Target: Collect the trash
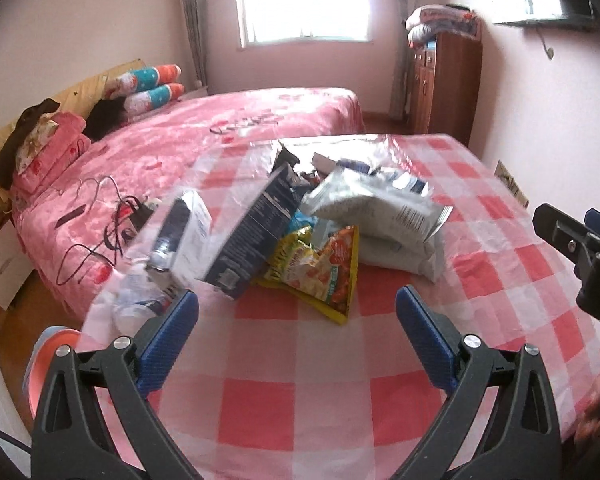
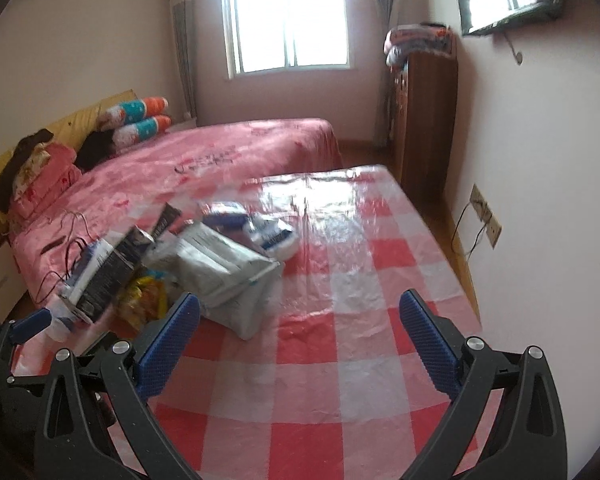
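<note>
Crumpled trash pile (image 1: 300,232) lies just ahead of the spread left gripper (image 1: 297,312).

We are in a bedroom of a home. A wide bed (image 2: 228,152) under a pink cover fills the room, with rolled pillows (image 2: 140,120) and folded bedding against its wooden headboard (image 1: 80,88). A curtained window (image 2: 288,20) lights the far wall, and a tall wooden cabinet (image 2: 428,120) with quilts (image 1: 440,20) stacked on top stands by the right wall. Nearest us, a surface (image 2: 340,360) wears a red-and-white checked cloth.
</note>
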Tool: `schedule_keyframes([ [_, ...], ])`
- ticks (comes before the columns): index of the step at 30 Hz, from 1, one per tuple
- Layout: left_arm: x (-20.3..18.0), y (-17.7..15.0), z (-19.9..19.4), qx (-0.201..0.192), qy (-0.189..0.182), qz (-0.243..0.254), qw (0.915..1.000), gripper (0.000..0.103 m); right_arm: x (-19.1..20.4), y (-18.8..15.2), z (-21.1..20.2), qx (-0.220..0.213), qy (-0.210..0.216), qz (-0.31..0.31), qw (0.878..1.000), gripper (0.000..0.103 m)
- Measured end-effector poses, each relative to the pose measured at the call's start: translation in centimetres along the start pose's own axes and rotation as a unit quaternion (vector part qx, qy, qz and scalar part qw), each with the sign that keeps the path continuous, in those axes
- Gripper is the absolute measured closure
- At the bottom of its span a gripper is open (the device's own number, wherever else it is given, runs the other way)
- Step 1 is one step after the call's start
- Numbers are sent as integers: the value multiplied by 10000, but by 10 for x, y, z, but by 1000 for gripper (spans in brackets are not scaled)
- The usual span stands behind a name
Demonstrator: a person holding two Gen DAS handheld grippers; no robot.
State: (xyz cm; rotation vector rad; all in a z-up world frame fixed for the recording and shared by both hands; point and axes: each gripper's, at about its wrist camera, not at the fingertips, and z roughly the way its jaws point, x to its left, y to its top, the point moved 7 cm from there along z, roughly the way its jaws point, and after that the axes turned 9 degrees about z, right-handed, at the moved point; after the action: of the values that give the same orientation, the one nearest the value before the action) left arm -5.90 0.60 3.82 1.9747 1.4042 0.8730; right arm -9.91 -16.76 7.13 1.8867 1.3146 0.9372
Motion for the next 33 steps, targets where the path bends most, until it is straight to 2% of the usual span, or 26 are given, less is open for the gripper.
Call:
schedule_keyframes([
  [4, 12, 3, -22, -346, -95, -138, 9993, 4, 5, 5, -22, -231, 9, -20, 9997, 5],
  [11, 34, 3, -50, -766, -25, -422, 9962, 4, 9, 8, -47, -494, -82, -112, 9987, 5],
  [23, 58, -5, -78, -1334, 104, -906, 9869, 4, 14, 10, -79, -819, -188, -229, 9962, 5],
  [33, 66, -12, -85, -1277, 514, -719, 9879, 4, 7, 11, -89, -978, -331, -141, 9946, 5],
])
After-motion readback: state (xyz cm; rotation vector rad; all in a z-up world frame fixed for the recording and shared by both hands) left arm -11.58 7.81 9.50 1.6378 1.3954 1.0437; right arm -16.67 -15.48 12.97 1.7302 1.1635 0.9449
